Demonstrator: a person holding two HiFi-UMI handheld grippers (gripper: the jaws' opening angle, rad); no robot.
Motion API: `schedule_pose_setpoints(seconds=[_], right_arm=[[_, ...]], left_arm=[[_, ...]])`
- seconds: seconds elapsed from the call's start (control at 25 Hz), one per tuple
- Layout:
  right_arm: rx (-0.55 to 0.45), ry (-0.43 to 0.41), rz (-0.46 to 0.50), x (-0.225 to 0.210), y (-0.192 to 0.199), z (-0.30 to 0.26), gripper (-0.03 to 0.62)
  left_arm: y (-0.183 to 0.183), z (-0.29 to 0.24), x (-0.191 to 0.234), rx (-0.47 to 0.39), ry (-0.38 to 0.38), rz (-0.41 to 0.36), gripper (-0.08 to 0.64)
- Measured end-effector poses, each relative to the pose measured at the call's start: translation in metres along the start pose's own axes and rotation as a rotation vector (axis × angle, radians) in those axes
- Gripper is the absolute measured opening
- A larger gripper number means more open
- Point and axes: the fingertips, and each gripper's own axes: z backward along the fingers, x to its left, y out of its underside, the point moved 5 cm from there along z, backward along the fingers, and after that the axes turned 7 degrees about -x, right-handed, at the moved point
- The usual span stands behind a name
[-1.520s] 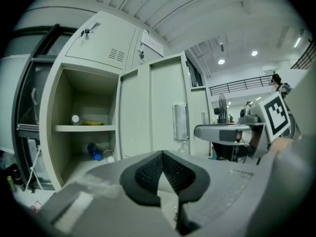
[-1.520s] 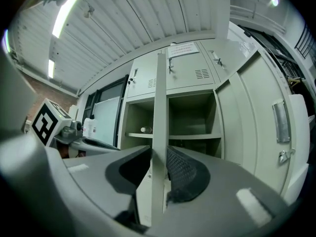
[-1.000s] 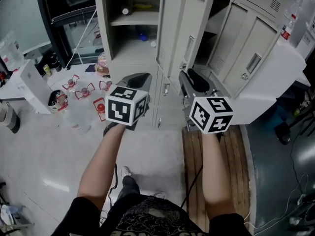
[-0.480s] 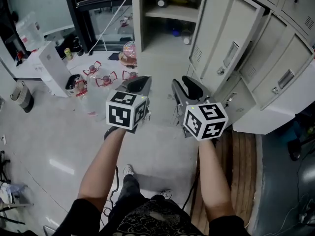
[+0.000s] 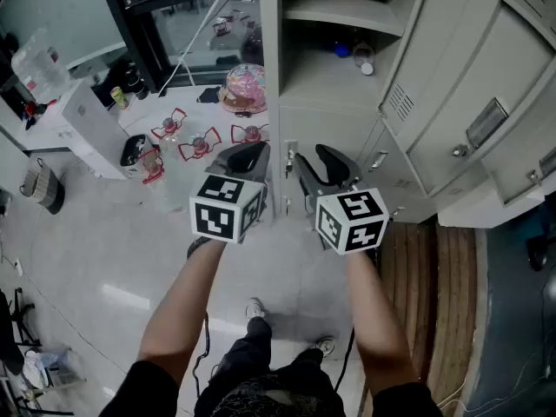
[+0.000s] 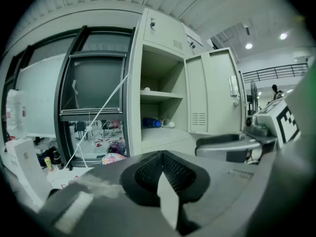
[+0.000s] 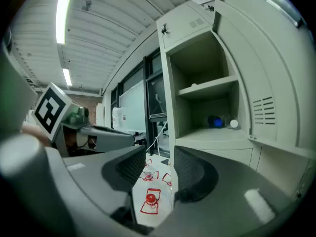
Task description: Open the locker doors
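Observation:
The grey locker bank point(image 5: 486, 50) fills the upper right of the head view. Its upper-left compartment point(image 5: 347, 24) stands open, with the door point(image 5: 452, 76) swung out to the right. Below it is a shut lower door point(image 5: 326, 133). Both grippers hover side by side in front of that lower door, apart from it. My left gripper point(image 5: 246, 152) is shut with nothing in it, its pads meeting edge to edge point(image 6: 162, 154). The jaws of my right gripper point(image 5: 314, 156) are opening, and only floor shows through the gap point(image 7: 153, 167). The open compartment point(image 7: 207, 107) is ahead of it, to the right.
A blue bottle point(image 5: 343, 49) and a clear one lie on the compartment floor. Several red-labelled bottles point(image 5: 195, 142), a pink domed thing point(image 5: 243, 89) and a white box point(image 5: 91, 124) sit on the floor at left. Wooden boards point(image 5: 434, 268) lie at right.
Both grippers have come away from the open door's handle and moved left, to the front of the lower door. The view has shifted with them, and the open door stands further right.

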Motion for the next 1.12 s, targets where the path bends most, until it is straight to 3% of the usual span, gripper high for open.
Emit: schedule_pose_setpoints(seconds=[0.28,0.64,1.12], right_arm=[[0.023,0.054,-0.041,-0.012,0.056,-0.045,0.184],[0.02,0.114,-0.063,-0.031,0.125,-0.088,0.199],[0.033,0.162,-0.058,-0.051,0.21,-0.145,0.207]], left_arm=[[0.037,-0.034,0.035,0.026,0.058,-0.008,0.005],[0.088,-0.06,0.048,0.05,0.127,-0.057,0.005],[0.151,-0.076,0.089,0.038,0.11,-0.045,0.005]])
